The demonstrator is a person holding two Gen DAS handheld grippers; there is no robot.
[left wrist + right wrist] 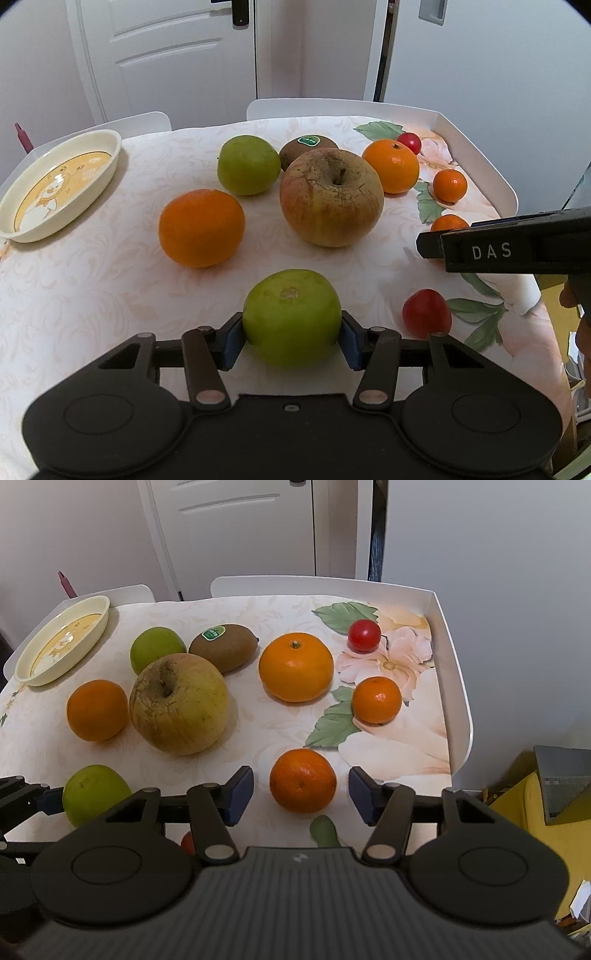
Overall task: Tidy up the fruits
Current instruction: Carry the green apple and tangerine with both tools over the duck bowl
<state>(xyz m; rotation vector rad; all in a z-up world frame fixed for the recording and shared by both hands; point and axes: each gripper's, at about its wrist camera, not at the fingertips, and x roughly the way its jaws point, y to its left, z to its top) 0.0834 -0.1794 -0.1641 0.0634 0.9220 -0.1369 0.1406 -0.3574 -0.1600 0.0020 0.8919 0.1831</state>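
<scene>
- Green fruit (291,317) near table's front edge: we have left gripper (291,334) clamped on it, pads on both sides.
- Right gripper (301,794): jaws apart around small mandarin (303,780), pads not touching.

The cloth (258,734) was cream with a faint pale scroll pattern; toward two o'clock it bore printed pink blossoms and green leaves. The dish (55,188) at ten o'clock was cream, with a yellow and white cartoon picture inside. The big apple (330,197) was dull yellow-brown, flushed red on one side. The kiwi (223,648) was brown with a green sticker. Two round fruits, the far one (247,164) and the near one (291,317), were green. The mandarin (303,781) at the centre was orange. The small tomato (364,636) was red. Both grippers were black with blue pads (240,794).
</scene>
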